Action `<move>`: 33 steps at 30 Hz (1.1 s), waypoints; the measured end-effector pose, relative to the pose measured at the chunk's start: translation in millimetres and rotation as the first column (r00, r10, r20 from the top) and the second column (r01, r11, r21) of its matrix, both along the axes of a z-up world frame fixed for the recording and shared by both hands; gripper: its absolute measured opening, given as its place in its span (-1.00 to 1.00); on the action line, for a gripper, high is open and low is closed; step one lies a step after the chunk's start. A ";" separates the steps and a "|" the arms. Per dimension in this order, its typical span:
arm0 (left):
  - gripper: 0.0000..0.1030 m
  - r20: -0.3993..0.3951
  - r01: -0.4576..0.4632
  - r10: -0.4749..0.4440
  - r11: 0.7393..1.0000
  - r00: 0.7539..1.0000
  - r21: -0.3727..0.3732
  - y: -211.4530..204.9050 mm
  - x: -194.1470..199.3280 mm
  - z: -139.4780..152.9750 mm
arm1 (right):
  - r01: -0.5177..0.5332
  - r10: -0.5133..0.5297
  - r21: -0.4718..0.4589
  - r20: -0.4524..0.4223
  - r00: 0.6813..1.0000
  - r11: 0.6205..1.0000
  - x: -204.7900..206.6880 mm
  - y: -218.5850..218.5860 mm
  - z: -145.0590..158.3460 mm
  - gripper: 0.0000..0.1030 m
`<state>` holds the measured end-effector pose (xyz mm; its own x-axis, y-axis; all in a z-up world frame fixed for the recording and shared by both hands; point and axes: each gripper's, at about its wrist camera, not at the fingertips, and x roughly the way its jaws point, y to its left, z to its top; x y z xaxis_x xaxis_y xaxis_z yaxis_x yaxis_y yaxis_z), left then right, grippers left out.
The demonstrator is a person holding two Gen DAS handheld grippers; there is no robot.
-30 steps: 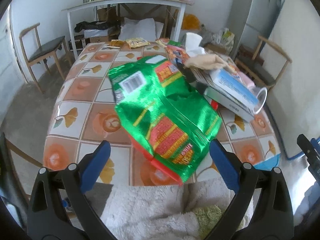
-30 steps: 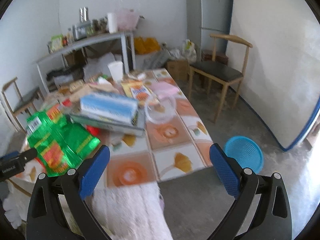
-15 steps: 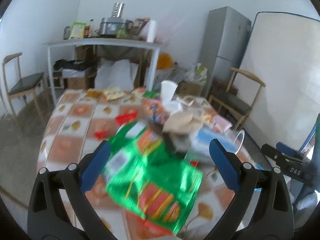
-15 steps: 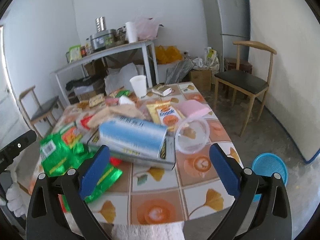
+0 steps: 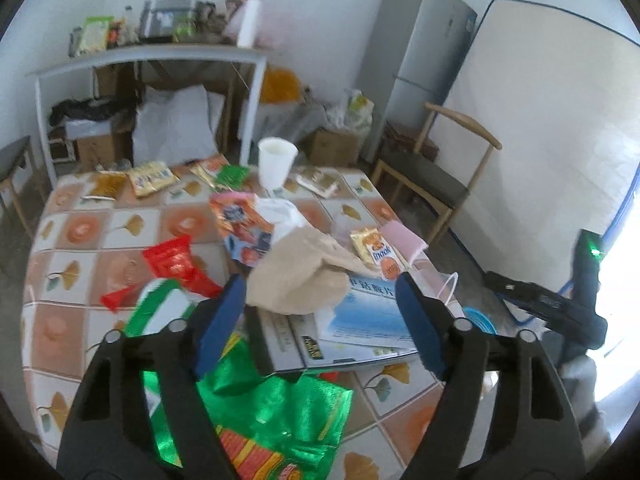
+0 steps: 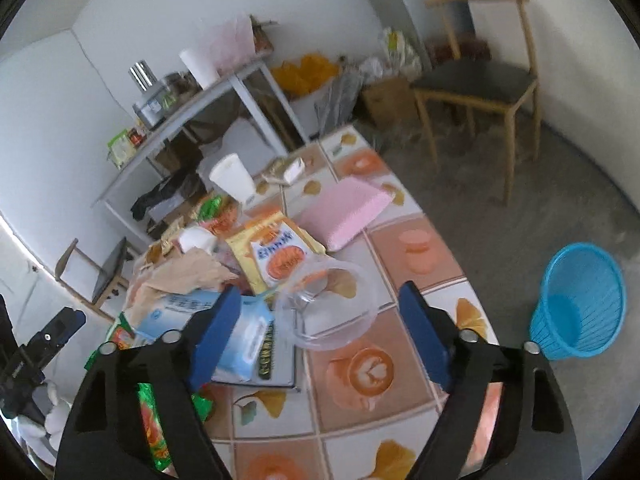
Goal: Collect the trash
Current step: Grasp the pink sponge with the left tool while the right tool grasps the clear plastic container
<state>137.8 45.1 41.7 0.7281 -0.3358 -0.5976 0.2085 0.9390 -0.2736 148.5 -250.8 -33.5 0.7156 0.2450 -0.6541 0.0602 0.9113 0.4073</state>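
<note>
Both jaws closing, nothing gripped. Right gripper [image 6: 320, 328] frames the clear tub [image 6: 326, 304], lying on its side dead ahead, mouth toward the jaws; nearest pick. Blue bin [image 6: 578, 304] on the floor to its right, open path past the table edge [image 6: 476, 296]. Left gripper [image 5: 320, 316] hovers over the brown paper [image 5: 300, 276] on the box pile; green bag [image 5: 276, 412] below, near table edge.

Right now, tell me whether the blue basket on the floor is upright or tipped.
Upright: the blue basket stands on the floor, mouth upward, nothing visible inside.
</note>
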 end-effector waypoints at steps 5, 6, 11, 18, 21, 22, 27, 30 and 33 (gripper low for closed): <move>0.19 -0.076 0.066 -0.066 0.998 0.995 -0.001 -10.5 31.0 11.6 | -0.025 0.025 0.004 -0.051 0.998 1.000 23.7 -7.1 -26.0 0.25; 0.19 -0.098 0.100 -0.099 0.995 0.990 0.008 -15.9 42.2 19.0 | -0.031 0.031 0.004 -0.053 0.998 1.000 25.7 -8.2 -28.0 0.23; 0.26 -0.259 0.301 -0.288 0.953 0.922 0.012 -60.5 110.8 48.3 | -0.069 0.069 -0.007 -0.051 0.996 0.998 32.0 -11.1 -34.3 0.21; 0.62 -0.438 0.534 -0.399 0.809 0.806 0.246 -180.2 218.1 -0.5 | -0.081 0.082 0.021 -0.069 0.994 0.997 39.8 -18.8 -45.6 0.06; 0.62 -0.506 0.580 -0.396 0.766 0.766 0.278 -213.0 244.2 -34.3 | -0.078 0.081 0.038 -0.074 0.994 0.996 43.6 -22.1 -50.0 0.01; 0.62 -0.532 0.596 -0.395 0.752 0.749 0.282 -222.4 251.6 -46.8 | -0.082 0.085 0.043 -0.078 0.993 0.996 45.5 -22.4 -52.0 -0.01; 0.64 -0.603 0.651 -0.398 0.706 0.691 0.280 -253.3 270.5 -88.9 | -0.104 0.109 0.052 -0.092 0.990 0.993 54.1 -21.2 -59.1 -0.10; 0.64 -0.635 0.665 -0.394 0.699 0.665 0.263 -261.4 275.7 -104.6 | -0.113 0.118 0.062 -0.097 0.988 0.992 58.4 -22.0 -62.1 -0.22; 0.64 -0.657 0.674 -0.395 0.698 0.642 0.240 -266.2 276.6 -114.0 | -0.122 0.129 0.074 -0.105 0.986 0.990 61.6 -22.2 -65.4 -0.36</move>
<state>414.4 -221.1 -72.4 0.0238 -0.1655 -0.9859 0.6677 0.7366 -0.1076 210.1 -273.0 -98.9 0.6012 0.3746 -0.7059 -0.0055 0.8853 0.4651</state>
